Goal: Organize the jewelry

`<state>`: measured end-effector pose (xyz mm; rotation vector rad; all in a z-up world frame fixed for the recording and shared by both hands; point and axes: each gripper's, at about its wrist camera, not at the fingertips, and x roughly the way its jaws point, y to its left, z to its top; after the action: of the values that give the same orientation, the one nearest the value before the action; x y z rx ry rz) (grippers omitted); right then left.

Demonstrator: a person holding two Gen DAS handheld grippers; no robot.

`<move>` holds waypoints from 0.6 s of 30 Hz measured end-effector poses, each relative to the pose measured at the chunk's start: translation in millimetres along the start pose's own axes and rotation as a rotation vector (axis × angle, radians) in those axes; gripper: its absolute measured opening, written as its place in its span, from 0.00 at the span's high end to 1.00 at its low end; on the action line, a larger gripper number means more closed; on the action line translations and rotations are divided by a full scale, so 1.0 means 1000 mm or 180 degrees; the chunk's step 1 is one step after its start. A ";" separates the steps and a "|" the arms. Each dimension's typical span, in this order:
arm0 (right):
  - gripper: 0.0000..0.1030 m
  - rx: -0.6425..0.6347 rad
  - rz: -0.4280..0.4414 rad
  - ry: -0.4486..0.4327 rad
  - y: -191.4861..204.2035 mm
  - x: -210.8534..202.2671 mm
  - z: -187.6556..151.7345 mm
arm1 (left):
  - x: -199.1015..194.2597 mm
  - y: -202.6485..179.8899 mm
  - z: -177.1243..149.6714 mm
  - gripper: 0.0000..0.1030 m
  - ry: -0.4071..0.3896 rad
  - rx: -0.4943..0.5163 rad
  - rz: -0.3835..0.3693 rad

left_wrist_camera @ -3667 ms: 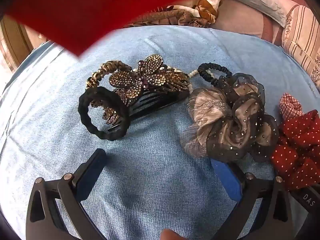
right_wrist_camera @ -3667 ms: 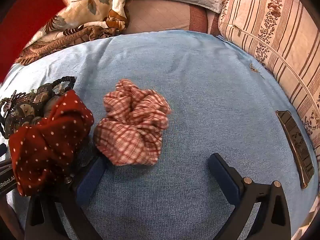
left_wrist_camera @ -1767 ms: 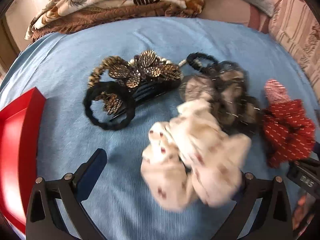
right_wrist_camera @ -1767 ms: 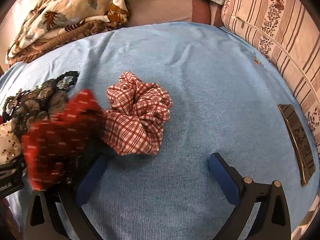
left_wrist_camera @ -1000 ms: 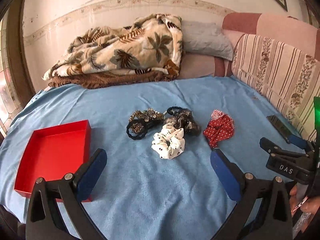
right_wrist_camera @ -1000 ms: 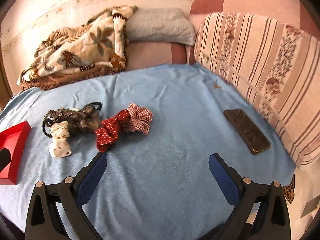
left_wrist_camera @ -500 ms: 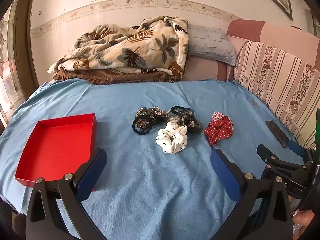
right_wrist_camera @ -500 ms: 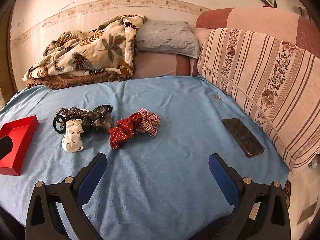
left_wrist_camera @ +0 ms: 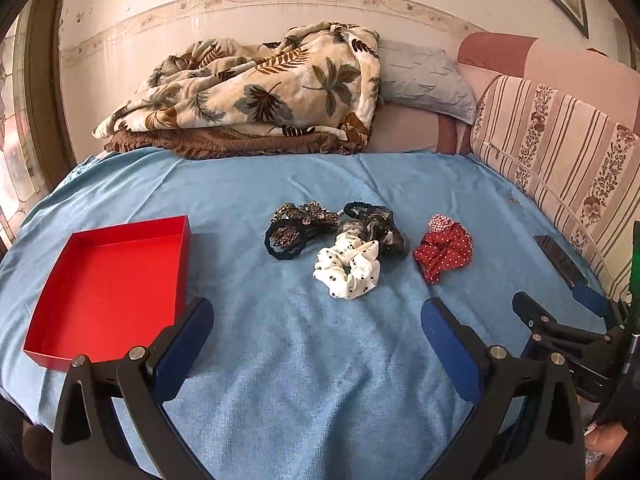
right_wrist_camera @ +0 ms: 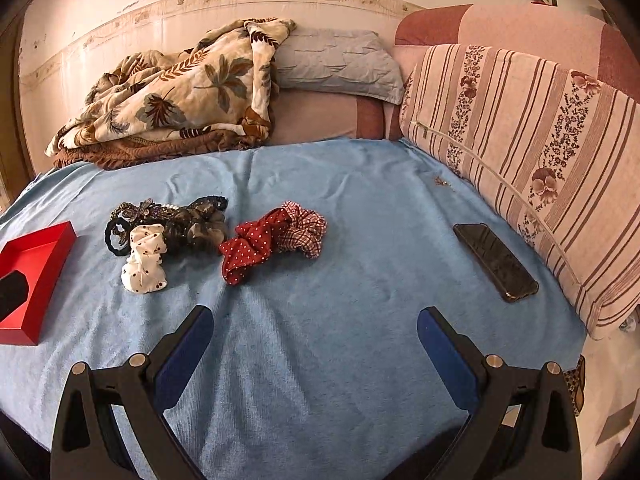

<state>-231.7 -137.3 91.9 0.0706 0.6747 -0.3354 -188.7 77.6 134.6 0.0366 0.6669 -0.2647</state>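
Both hand-held grippers, left (left_wrist_camera: 316, 326) and right (right_wrist_camera: 314, 326), wide open, empty, now farther back from the scrunchies (left_wrist_camera: 347, 263).

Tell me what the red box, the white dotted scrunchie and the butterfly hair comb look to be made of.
Red box: probably card or thin plastic, with flat, straight, thin walls and a smooth, faintly glossy surface. White dotted scrunchie: soft woven fabric, gathered into matte ruffles. Butterfly hair comb: bronze-toned wings that seem studded with small stones over dark teeth, likely plastic; too small to be sure.
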 end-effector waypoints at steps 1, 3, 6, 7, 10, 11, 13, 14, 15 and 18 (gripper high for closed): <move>0.00 -0.0003 0.0000 -0.0002 0.000 0.000 0.000 | 0.000 0.000 0.000 0.00 0.0005 0.0000 0.0004; 0.00 -0.0009 0.0004 0.0002 0.001 0.001 -0.001 | 0.000 -0.001 0.000 0.00 0.0007 -0.0009 -0.0003; 0.00 -0.0010 0.0011 0.0011 0.002 0.003 -0.001 | 0.002 0.002 -0.001 0.00 0.0032 -0.0008 0.0001; 0.00 -0.0014 0.0015 0.0018 0.002 0.003 -0.002 | 0.003 0.003 -0.001 0.00 0.0037 -0.0009 0.0006; 0.00 -0.0015 0.0018 0.0034 0.003 0.004 -0.003 | 0.006 0.008 -0.002 0.00 0.0055 -0.0014 0.0018; 0.00 -0.0014 0.0020 0.0040 0.003 0.005 -0.004 | 0.007 0.008 -0.002 0.00 0.0060 -0.0013 0.0019; 0.00 -0.0016 0.0025 0.0048 0.004 0.006 -0.004 | 0.009 0.011 -0.003 0.00 0.0075 -0.0024 0.0022; 0.00 -0.0020 0.0027 0.0048 0.005 0.006 -0.004 | 0.009 0.010 -0.003 0.00 0.0080 -0.0025 0.0025; 0.00 -0.0025 0.0030 0.0048 0.005 0.006 -0.004 | 0.010 0.013 -0.003 0.00 0.0084 -0.0028 0.0029; 0.00 -0.0044 0.0041 0.0054 0.006 0.008 -0.005 | 0.011 0.017 -0.002 0.00 0.0076 -0.0044 0.0056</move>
<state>-226.7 -133.2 82.9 0.0646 0.6930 -0.3182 -177.4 91.6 125.5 0.0323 0.6918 -0.2432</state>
